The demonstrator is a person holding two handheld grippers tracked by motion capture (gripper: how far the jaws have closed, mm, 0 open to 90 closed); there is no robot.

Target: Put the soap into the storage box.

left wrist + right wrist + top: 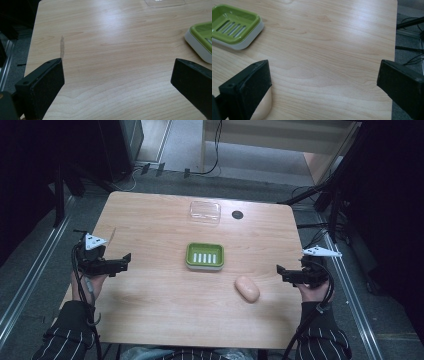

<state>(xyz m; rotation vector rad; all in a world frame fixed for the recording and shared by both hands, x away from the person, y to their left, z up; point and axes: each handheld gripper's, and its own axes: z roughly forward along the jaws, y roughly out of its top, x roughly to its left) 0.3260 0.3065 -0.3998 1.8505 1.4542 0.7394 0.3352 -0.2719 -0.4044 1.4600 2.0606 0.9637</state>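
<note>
The left claw (125, 262) hangs over the worktop's (150, 305) left edge, jaws spread wide around bare wood. At the middle sits a green soap dish (204, 256) with a slotted floor and white base, nothing in it; beyond it lies a clear lid (205, 211). Right of the dish rests a smooth, pale pink oval soap (247, 289). Just beside it the right claw (281, 272) gapes wide, holding nothing.

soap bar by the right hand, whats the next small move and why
Probably ease the right tongs left and a little toward the person, onto the soap bar. Their jaws stand wide open with nothing between them, and the bar lies loose on the table, apart from the empty green soap dish. The left tongs are open too, but farther off.
</note>
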